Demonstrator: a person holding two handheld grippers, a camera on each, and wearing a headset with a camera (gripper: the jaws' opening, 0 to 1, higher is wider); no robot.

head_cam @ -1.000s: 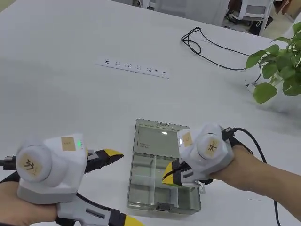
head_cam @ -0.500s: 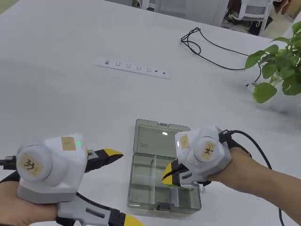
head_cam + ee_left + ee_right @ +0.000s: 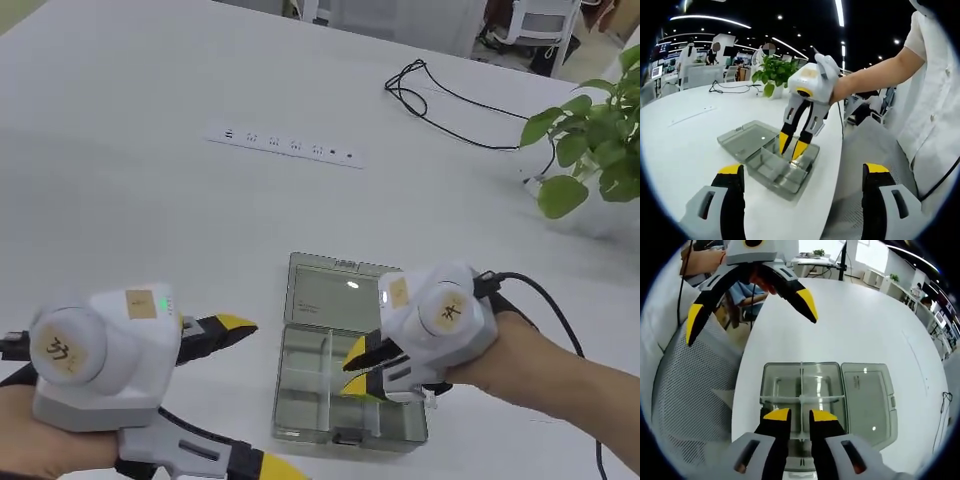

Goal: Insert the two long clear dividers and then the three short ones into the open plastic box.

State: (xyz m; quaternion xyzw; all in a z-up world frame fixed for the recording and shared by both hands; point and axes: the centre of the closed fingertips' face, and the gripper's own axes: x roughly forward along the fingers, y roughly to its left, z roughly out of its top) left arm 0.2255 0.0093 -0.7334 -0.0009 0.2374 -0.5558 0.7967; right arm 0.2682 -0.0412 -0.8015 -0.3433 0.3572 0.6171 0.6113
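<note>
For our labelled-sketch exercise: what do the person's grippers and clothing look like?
Both the left gripper and right gripper have rounded white housings with tan stickers, black jaws and yellow tips. A green light glows on the left; a black cable leaves the right. The person wears a white short sleeve.

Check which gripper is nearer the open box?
Right. Right gripper is directly over the box, jaws pointing into it; left gripper sits off to its side, apart.

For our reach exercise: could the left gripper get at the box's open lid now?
Probably yes: bare table lies between the left gripper and the lid, and the right gripper hangs over the compartments instead.
</note>
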